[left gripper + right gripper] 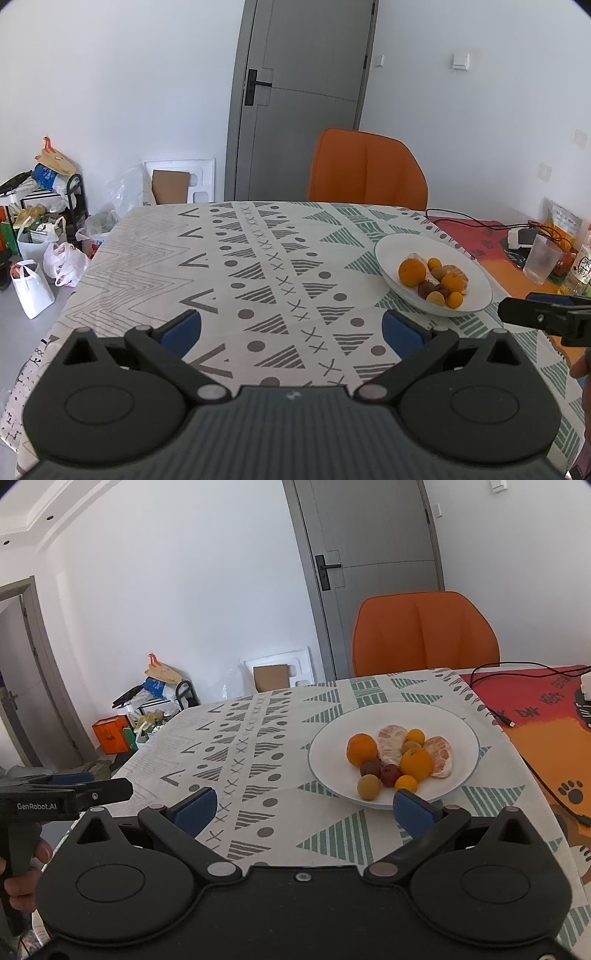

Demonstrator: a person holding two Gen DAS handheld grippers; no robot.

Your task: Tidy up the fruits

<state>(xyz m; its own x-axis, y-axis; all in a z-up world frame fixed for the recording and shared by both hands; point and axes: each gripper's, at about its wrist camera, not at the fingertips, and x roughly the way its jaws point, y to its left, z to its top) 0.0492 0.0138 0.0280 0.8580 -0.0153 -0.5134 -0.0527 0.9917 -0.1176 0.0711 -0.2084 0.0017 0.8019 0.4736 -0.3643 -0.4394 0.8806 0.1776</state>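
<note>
On the floor at the far left, beyond the table edge, white plastic bags (33, 284) and a cluttered rack (48, 199) are seen against the wall. Nearer the middle, the left gripper (291, 330) is held above the patterned tablecloth (236, 266), its blue-padded fingers (183, 326) spread wide apart with nothing between them. Behind the table, a grey door (303, 99) and an orange chair (365, 170) are visible. Further right, a white plate (458, 734) is set on the cloth, and the fruits (400, 762) are piled at its centre: oranges, small yellow-orange fruits, darker reddish ones and two peeled citrus pieces. The right gripper (303, 810) is held just in front of the plate, its fingers likewise spread apart and empty, the right pad (413, 812) overlapping the plate's near rim in the view. Right of the plate, a red and orange mat (546, 716) with a black cable (517, 666) across it is seen. At the far right, a clear plastic cup (541, 258) stands beside a bottle (583, 264).
</note>
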